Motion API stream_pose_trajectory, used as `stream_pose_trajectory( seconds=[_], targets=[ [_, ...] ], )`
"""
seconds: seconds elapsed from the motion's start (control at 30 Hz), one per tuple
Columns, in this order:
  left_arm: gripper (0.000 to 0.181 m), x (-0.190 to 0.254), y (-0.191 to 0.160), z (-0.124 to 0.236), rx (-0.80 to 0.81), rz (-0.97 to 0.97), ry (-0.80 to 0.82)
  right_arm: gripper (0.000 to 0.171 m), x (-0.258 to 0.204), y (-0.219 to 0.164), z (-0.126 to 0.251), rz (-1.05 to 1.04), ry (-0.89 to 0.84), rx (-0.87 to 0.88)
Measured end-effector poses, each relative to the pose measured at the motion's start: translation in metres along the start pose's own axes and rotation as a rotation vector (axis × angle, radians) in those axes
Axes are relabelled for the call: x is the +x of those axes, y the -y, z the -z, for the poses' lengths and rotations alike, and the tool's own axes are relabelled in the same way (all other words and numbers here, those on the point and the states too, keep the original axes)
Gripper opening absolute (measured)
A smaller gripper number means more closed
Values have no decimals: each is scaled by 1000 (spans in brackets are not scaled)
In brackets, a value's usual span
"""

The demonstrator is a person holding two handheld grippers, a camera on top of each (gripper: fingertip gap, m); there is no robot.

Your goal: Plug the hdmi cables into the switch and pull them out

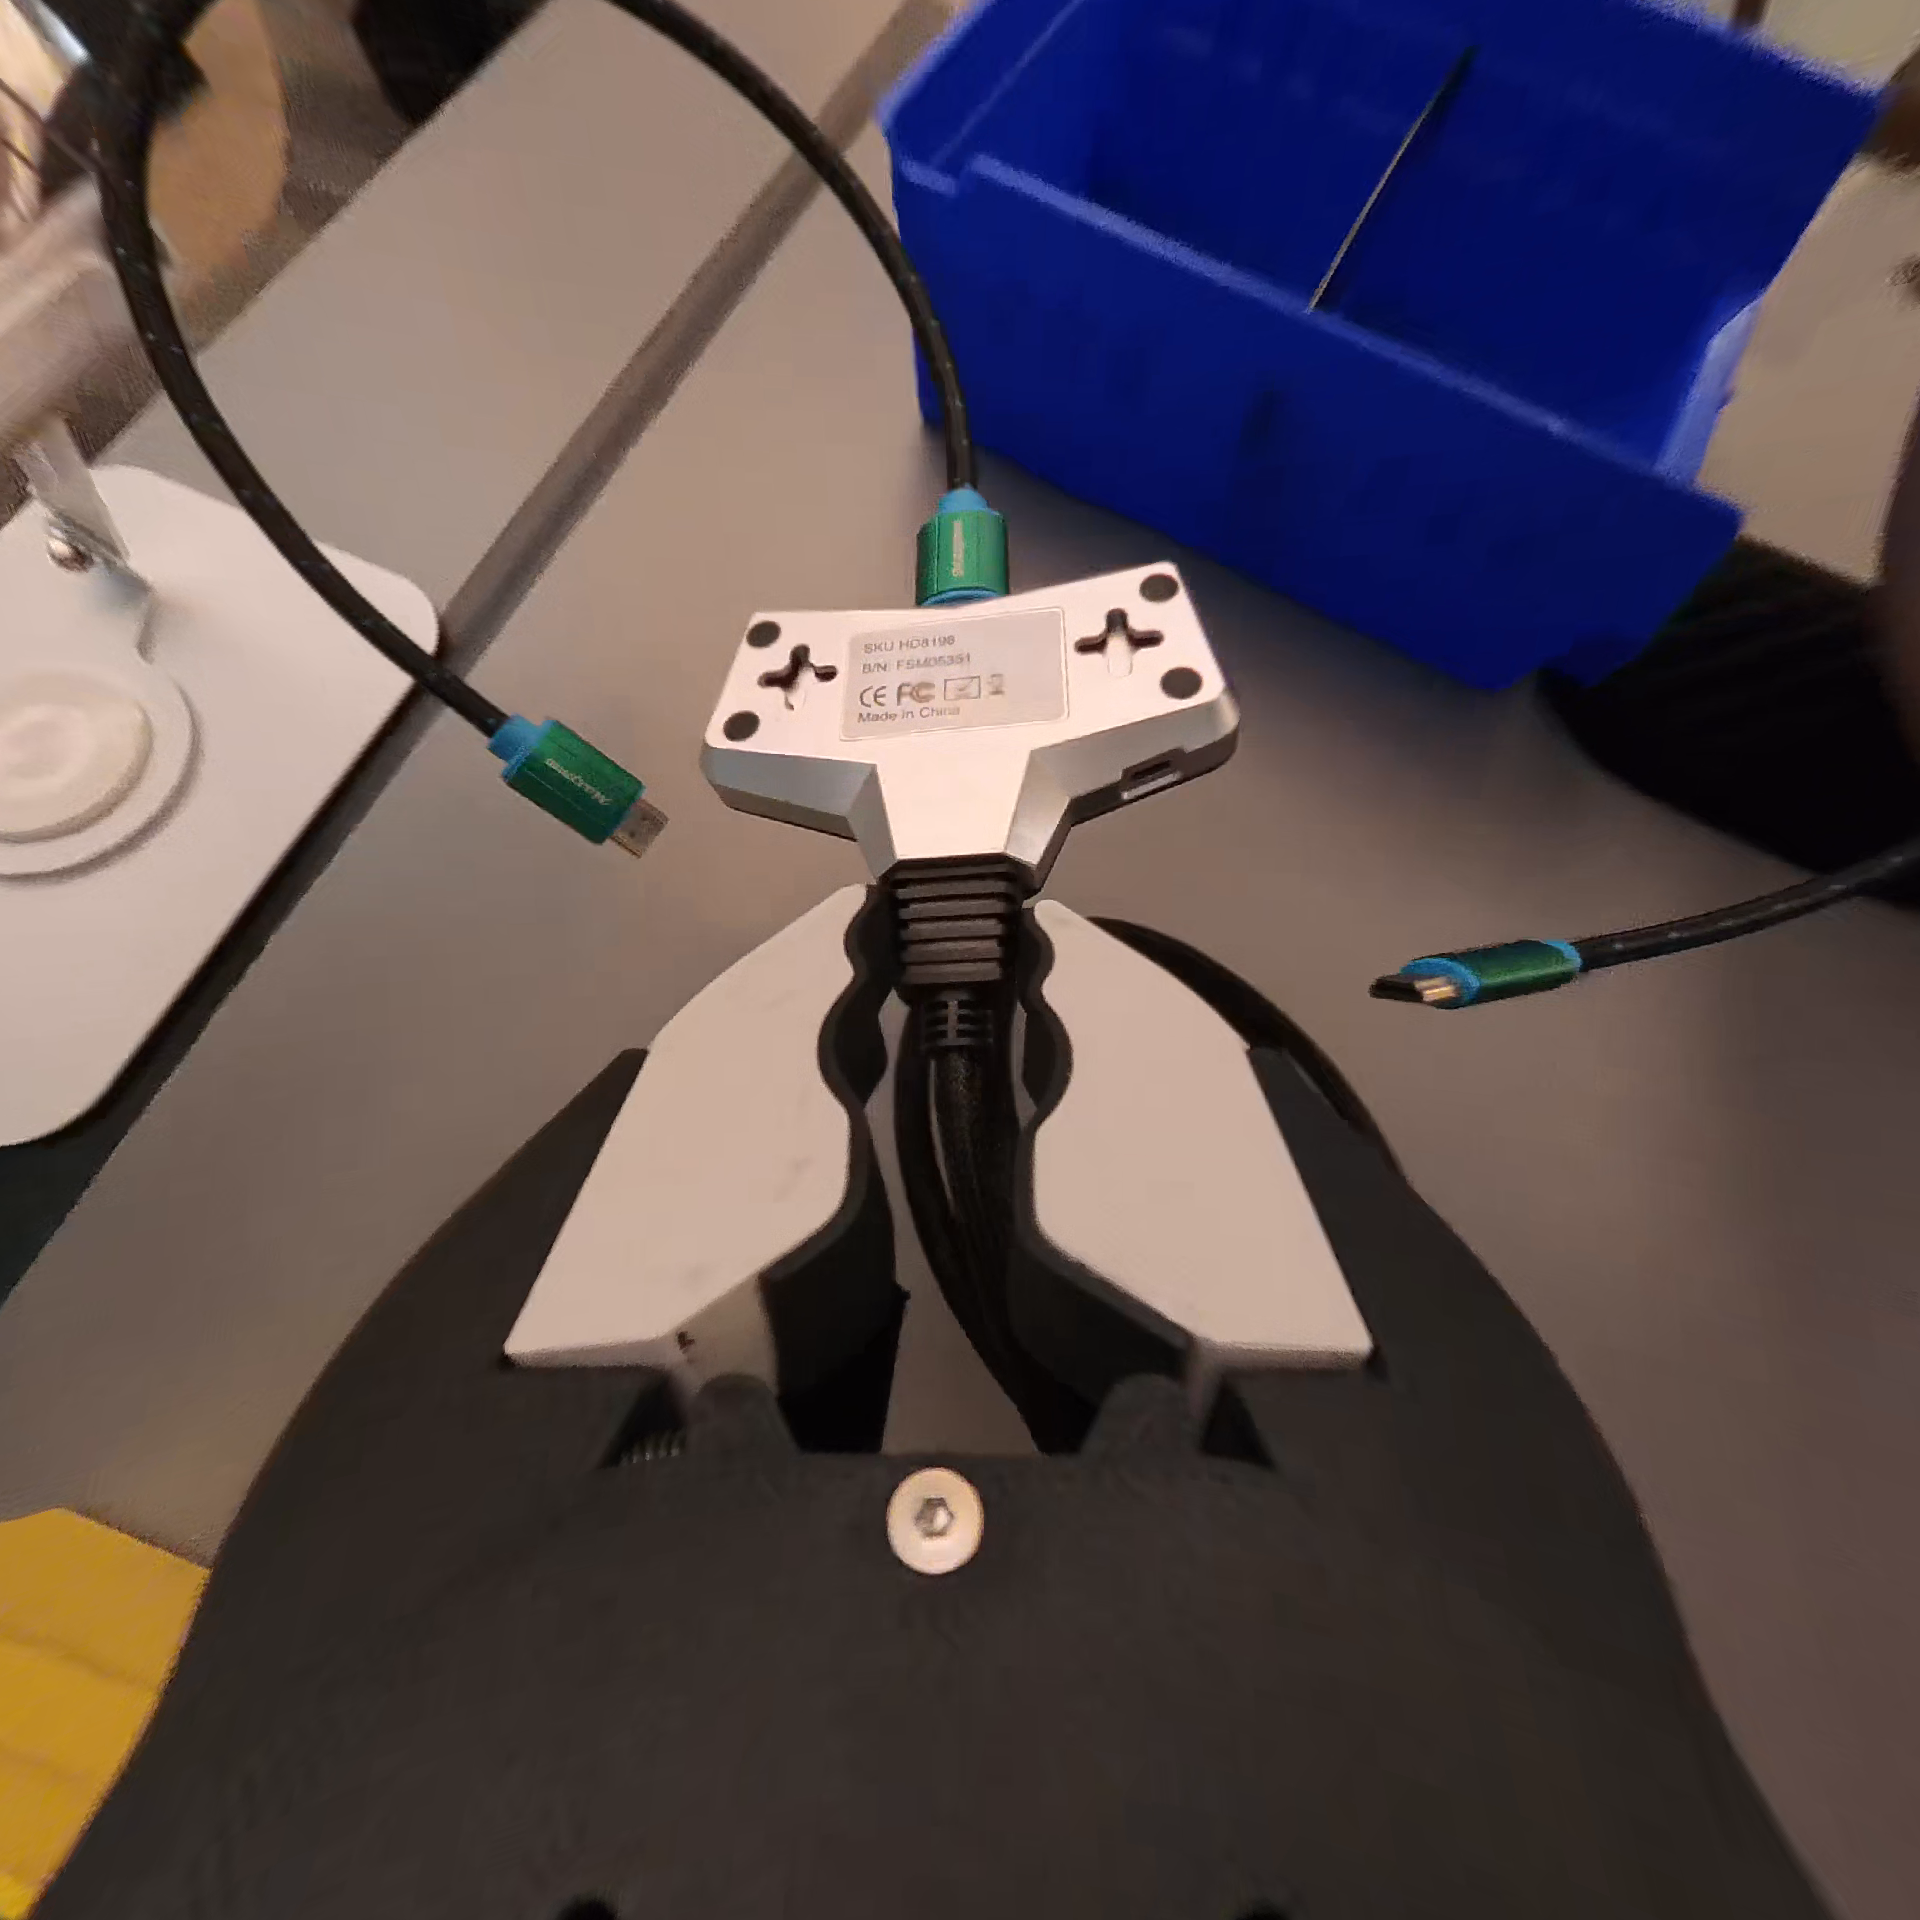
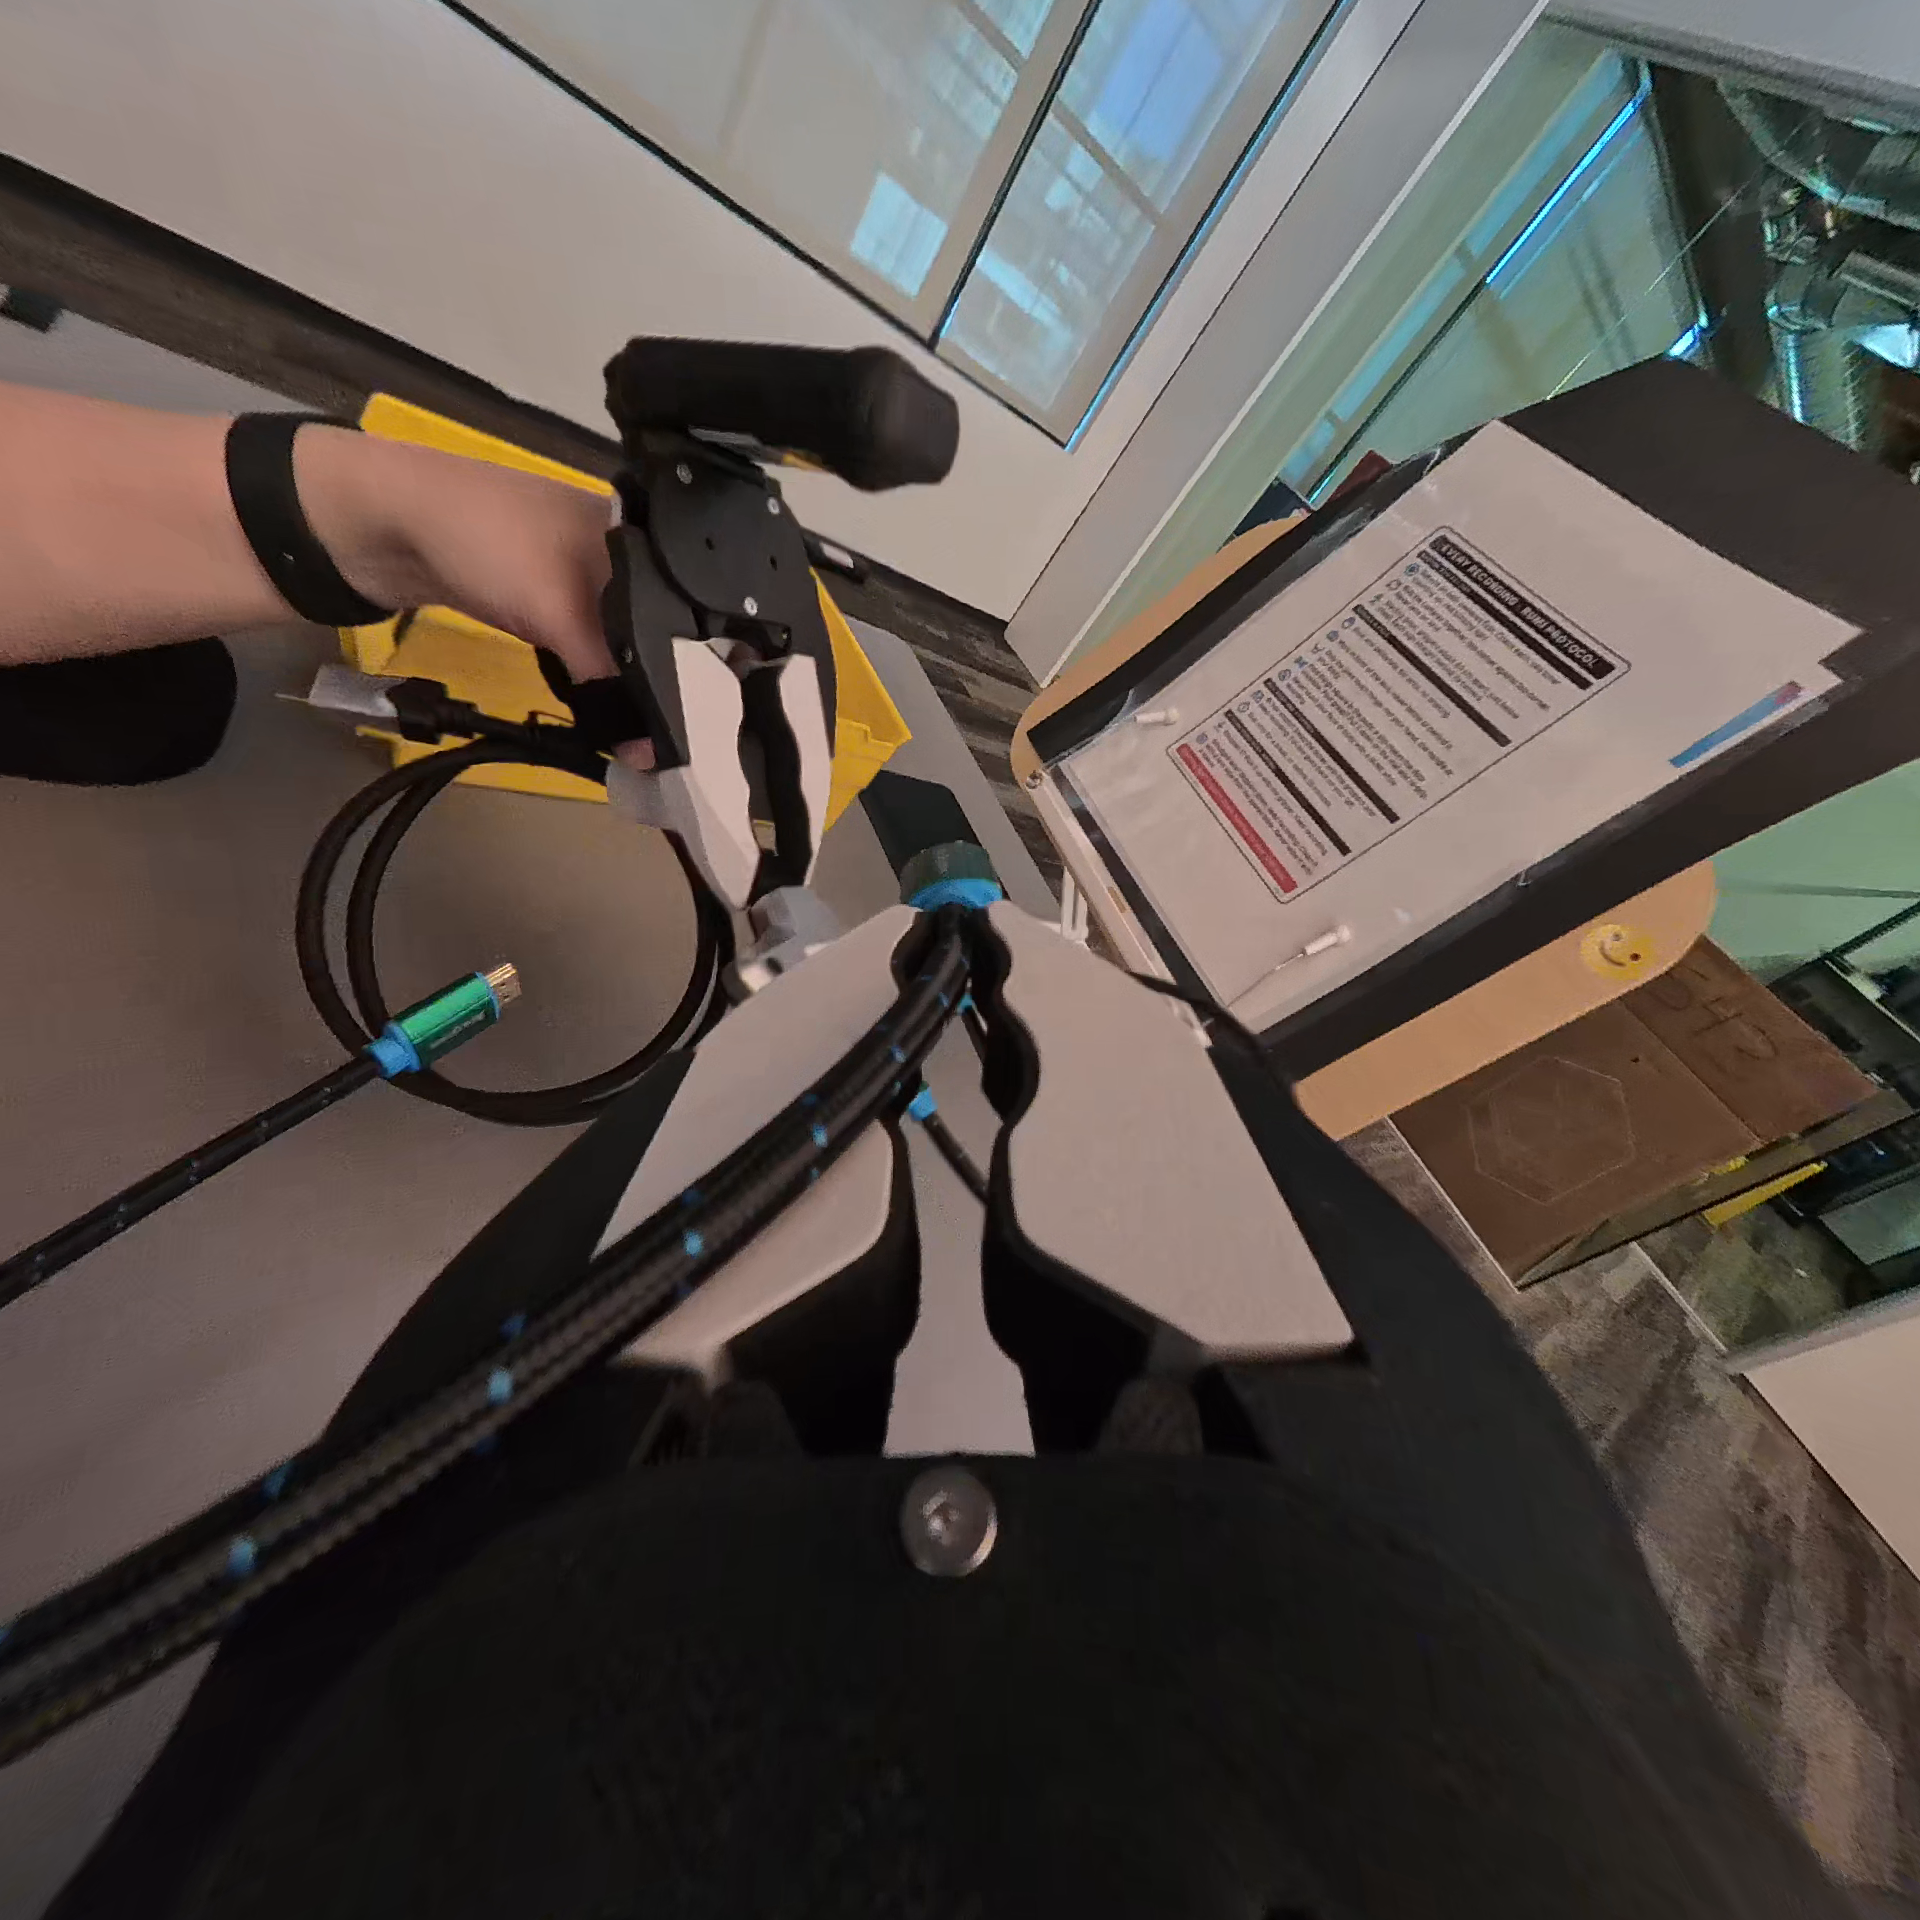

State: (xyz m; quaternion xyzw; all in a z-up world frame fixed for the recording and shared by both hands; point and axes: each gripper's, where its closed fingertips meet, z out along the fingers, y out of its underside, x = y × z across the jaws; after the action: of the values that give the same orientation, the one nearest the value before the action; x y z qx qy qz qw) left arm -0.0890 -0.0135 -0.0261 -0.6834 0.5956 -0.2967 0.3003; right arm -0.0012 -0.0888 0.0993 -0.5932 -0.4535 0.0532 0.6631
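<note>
The silver switch (image 1: 966, 748) lies label side up just above the grey table. My left gripper (image 1: 951, 904) is shut on the black ribbed sleeve of its cable. One green HDMI plug (image 1: 956, 556) sits in the switch's far port. Two more green plugs are loose, one to the left (image 1: 582, 784) and one to the right (image 1: 1475, 977). My right gripper (image 2: 951, 920) is shut on a braided HDMI cable just behind a green plug (image 2: 935, 868), near the switch (image 2: 790, 920). The left gripper (image 2: 764, 842) faces it. Another loose plug (image 2: 457, 1013) hangs at the left.
A blue divided bin (image 1: 1351, 312) stands behind the switch. A white stand base (image 1: 156, 727) lies at the left. A coiled black cable (image 2: 332, 935) and a yellow bin (image 2: 488, 665) sit behind the hand (image 2: 447, 551). A sign board (image 2: 1403, 727) stands at the right.
</note>
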Motion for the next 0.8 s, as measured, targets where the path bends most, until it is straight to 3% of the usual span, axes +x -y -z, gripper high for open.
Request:
stream_pose_trajectory(
  seconds=[0.23,0.4,0.5,0.67,0.8],
  targets=[
    [21,4,35,53,277,86,-111,7,7,11,12,-90,-3,72],
    [21,16,58,91,473,129,-234,7,-2,20,-10,-101,-3,111],
    [22,23,64,100,528,150,-302,7,-25,35,-21,-105,98,174],
    [22,44,69,105,559,145,-471,7,-68,34,-33,-168,353,126],
    [22,67,72,94,516,55,-499,7,-69,19,-56,-310,354,42]
  ],
)
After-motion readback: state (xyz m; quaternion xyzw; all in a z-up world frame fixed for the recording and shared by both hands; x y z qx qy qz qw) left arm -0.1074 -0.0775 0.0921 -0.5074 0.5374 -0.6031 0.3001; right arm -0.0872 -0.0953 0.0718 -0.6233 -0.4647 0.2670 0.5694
